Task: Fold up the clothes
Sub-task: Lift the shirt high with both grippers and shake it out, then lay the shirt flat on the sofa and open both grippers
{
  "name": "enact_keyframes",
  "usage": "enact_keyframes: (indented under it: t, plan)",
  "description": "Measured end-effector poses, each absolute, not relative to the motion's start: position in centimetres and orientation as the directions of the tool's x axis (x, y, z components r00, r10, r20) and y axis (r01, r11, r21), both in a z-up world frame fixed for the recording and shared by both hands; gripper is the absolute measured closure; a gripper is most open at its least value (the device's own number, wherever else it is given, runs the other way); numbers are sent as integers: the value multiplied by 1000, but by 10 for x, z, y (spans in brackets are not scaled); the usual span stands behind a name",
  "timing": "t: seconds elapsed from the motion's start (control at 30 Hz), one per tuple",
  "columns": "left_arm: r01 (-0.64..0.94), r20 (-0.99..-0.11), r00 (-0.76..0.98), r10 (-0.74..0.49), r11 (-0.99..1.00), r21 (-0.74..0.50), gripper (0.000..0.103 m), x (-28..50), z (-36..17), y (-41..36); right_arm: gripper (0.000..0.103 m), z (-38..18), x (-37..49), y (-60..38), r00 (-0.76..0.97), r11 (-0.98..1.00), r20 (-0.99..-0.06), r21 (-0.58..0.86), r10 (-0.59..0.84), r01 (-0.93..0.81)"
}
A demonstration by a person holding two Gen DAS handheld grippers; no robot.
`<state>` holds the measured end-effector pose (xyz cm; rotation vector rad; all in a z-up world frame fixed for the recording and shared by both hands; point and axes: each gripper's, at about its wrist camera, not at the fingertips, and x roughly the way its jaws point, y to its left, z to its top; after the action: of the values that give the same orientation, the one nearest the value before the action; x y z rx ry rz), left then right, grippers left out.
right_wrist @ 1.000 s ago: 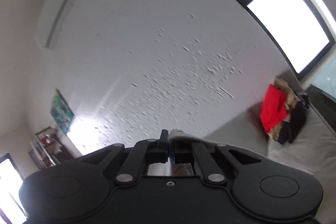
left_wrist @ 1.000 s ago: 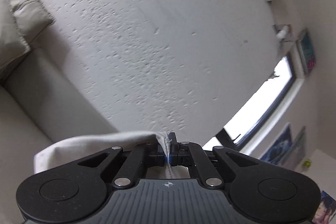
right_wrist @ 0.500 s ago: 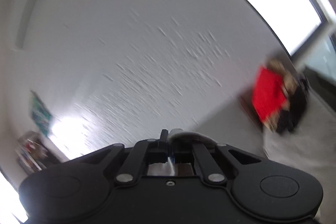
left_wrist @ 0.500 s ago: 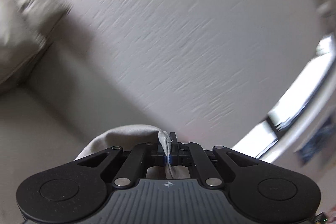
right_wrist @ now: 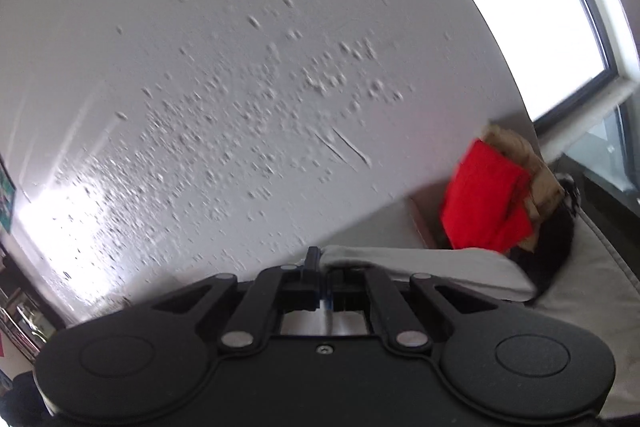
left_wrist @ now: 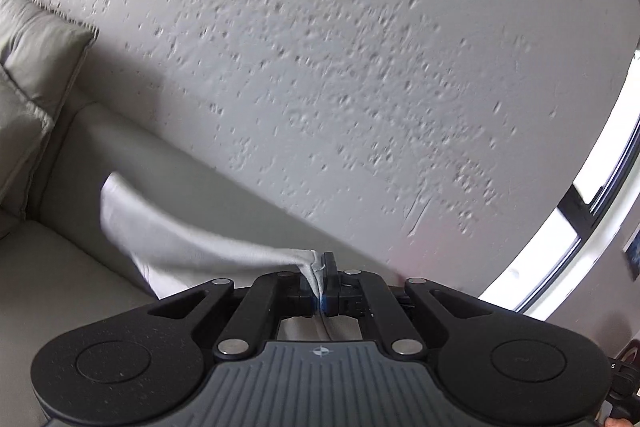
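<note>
A light grey garment (left_wrist: pixel 180 239) hangs from my left gripper (left_wrist: pixel 320 267), which is shut on a bunched edge of it; the cloth trails left and down over the sofa. My right gripper (right_wrist: pixel 320 263) is shut on another edge of the same garment (right_wrist: pixel 440 267), which stretches to the right from the jaws. Both grippers are held up and point at the textured white wall. The rest of the garment is hidden below the grippers.
A beige sofa (left_wrist: pixel 80 267) with a cushion (left_wrist: pixel 36 59) lies at the left. A pile of clothes with a red piece (right_wrist: pixel 484 195) on top sits on the sofa's right end. Windows (right_wrist: pixel 532 15) are at the right.
Both grippers have tilted down, so more of the sofa shows. The garment now streams out to the left of the left gripper and to the right of the right gripper.
</note>
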<state>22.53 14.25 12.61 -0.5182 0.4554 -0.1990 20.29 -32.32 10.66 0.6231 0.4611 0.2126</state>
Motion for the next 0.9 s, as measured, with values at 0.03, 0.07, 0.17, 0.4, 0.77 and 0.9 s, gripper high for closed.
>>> enact_keyframes:
  t: [0.03,0.07,0.17,0.4,0.77,0.9]
  plan:
    - [56,-389,873,-293,854,-518,103,227,110,142,100,89,206,-324,864,789,-376,613,334,-38]
    - [41,-410,864,-291,854,-519,103,229,92,141,100,68,211,-324,847,781,-407,624,342,-16]
    - [-11,-473,832,-291,842,-539,103,233,35,144,100,8,216,-323,793,761,-489,647,363,51]
    - [-183,-646,713,-272,817,-546,103,215,-95,158,100,-118,196,-323,650,721,-654,654,388,228]
    - [-230,-699,674,-240,830,-508,103,169,-126,162,100,-153,152,-306,554,809,-769,526,320,263]
    - [-182,-677,695,-242,852,-491,103,149,-92,162,100,-119,131,-311,591,829,-746,515,307,219]
